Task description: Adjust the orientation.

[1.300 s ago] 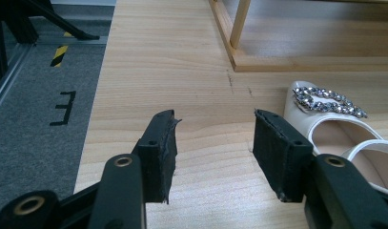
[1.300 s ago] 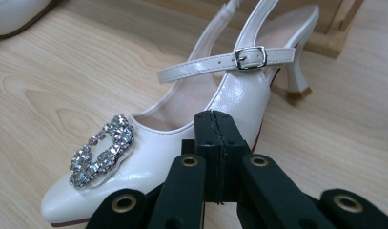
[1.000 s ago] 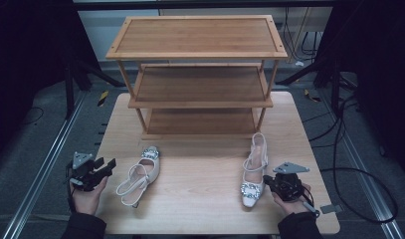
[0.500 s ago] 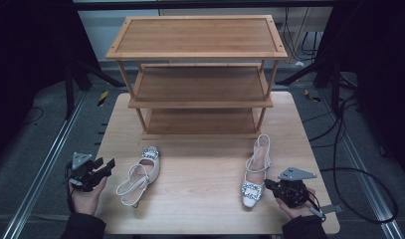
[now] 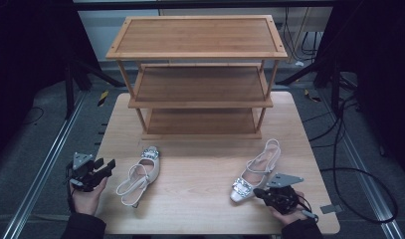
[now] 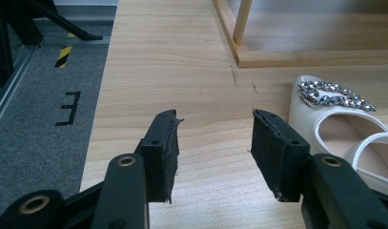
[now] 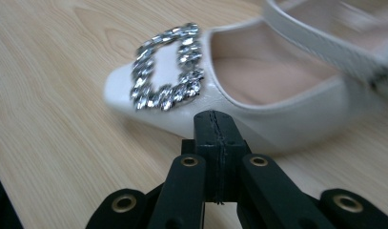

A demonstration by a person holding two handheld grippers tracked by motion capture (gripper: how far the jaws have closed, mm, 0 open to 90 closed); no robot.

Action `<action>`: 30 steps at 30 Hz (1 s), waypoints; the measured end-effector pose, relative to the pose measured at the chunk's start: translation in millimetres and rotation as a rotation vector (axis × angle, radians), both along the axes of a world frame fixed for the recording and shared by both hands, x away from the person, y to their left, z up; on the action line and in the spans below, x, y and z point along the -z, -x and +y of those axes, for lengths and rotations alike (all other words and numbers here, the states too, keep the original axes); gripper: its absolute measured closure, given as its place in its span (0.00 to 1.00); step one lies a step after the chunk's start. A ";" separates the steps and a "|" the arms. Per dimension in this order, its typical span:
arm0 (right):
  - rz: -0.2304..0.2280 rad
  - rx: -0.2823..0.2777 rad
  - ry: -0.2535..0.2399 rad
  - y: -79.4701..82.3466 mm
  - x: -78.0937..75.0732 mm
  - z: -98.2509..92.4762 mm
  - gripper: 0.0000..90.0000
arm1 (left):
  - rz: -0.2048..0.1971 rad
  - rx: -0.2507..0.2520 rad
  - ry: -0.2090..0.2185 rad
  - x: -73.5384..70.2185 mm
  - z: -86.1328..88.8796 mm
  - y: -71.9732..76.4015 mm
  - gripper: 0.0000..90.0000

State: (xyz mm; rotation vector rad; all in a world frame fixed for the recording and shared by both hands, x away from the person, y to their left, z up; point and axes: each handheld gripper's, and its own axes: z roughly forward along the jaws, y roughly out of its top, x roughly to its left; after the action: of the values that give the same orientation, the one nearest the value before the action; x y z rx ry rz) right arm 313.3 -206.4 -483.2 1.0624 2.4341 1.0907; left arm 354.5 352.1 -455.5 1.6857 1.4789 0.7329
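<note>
Two white slingback shoes with rhinestone buckles lie on the wooden table (image 5: 200,209), in front of a three-tier wooden shoe rack (image 5: 200,84). The left shoe (image 5: 140,175) points its toe at the rack. My left gripper (image 5: 108,166) is just left of it, open, with bare table between its jaws (image 6: 213,138); that shoe (image 6: 334,119) lies to the right of the right jaw. The right shoe (image 5: 254,172) lies slanted, toe toward the person. My right gripper (image 5: 260,191) is shut with nothing in it. Its tips (image 7: 214,121) rest against the side of that shoe's toe (image 7: 258,76).
The rack's bottom rail and a leg (image 6: 296,57) stand beyond the left gripper. Grey floor with metal rails (image 5: 46,164) borders the table's left edge. Cables (image 5: 339,139) trail on the floor to the right. Open tabletop lies between the two shoes.
The right shoe has turned: its toe slid left and its heel swung right. The right gripper shifted slightly left along with the toe. The left gripper and left shoe have stayed put.
</note>
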 end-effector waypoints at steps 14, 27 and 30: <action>-0.024 0.088 0.066 -18.5 2.9 69.9 1.00 | 0.002 -0.008 -0.008 0.7 0.6 -0.9 0.57; -0.178 0.110 -0.105 -14.6 -41.1 34.6 0.85 | -0.003 -0.010 -0.010 -0.3 2.0 -0.6 0.57; -0.207 0.151 -0.126 -15.9 -51.2 22.2 0.84 | -0.003 -0.011 -0.005 0.0 2.1 -1.0 0.57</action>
State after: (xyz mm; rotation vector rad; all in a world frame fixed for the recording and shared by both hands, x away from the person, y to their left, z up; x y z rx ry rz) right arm 329.3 -184.3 -432.1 1.0913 2.1137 1.2498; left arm 355.5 354.2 -455.5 1.6809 1.4866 0.7458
